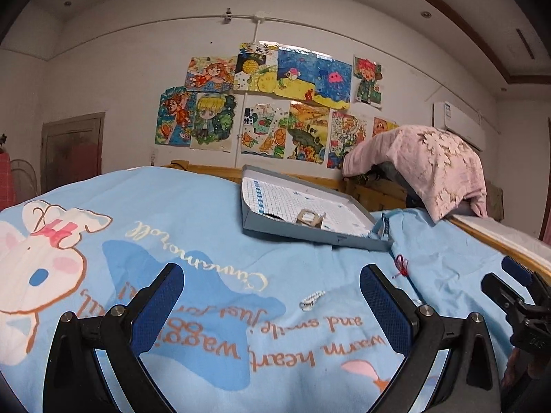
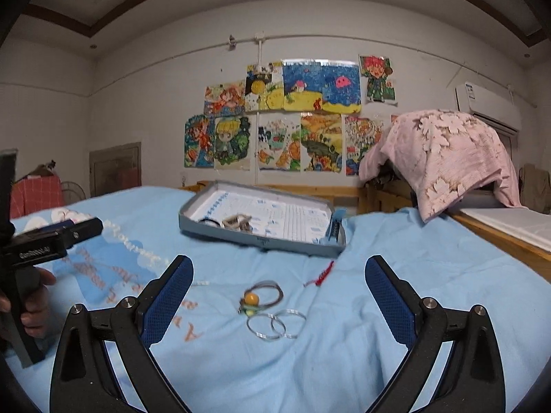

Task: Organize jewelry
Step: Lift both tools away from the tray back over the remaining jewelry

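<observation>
Both tongs gape wide, holding nothing: left gripper, right gripper. Only the right view shows bangles ahead at twelve o'clock; only the left shows a small chain, lying toward one o'clock. The tray sits beyond.

A shallow grey-blue box lies open on the light blue bedspread, tilted slightly, its floor lined with white gridded paper; a small pale clasp-like piece and a dark band sit inside near its front-left corner. In front of the box, on the cloth, a red knotted cord lies just beside the box's near corner. Nearer still rests a thin silver bangle carrying an orange bead and a green charm, and touching it two plain silver rings overlap each other flat on the fabric. A short white beaded chain lies apart to the left.
</observation>
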Demonstrator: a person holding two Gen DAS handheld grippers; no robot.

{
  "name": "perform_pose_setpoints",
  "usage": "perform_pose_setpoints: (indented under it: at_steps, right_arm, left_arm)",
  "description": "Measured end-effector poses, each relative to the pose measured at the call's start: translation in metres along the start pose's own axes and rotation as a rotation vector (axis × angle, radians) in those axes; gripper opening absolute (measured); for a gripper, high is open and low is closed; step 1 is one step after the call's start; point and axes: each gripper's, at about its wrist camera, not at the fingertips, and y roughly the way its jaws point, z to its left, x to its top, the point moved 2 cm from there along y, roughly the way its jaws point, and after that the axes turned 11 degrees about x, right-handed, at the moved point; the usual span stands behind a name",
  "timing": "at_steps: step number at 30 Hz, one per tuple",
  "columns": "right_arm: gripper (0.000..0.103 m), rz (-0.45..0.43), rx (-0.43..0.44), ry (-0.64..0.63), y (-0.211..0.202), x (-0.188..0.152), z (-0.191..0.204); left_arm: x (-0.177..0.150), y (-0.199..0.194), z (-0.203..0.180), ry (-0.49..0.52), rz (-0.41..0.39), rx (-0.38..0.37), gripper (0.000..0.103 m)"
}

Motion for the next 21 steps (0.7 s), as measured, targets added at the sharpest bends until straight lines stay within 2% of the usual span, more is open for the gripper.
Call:
perform_pose_setpoints:
  at_steps: [12, 17, 21]
  right_arm:
    - [0.098, 0.055, -0.002, 0.031, 0.008, -0.013, -0.006]
    - [0.098, 0.095, 0.032, 0.063, 0.019, -0.004, -0.012]
    - [0.098, 0.104, 0.057, 0.053, 0.030, 0.008, -0.017]
  left_arm:
    - [-0.002, 0.003, -0.001, 0.008, 0.030, 0.021, 0.103]
    - [0.005, 0.020, -0.004, 0.026, 0.090, 0.031, 0.103]
    - [0.011, 0.042, -0.006, 0.029, 0.148, 0.004, 0.103]
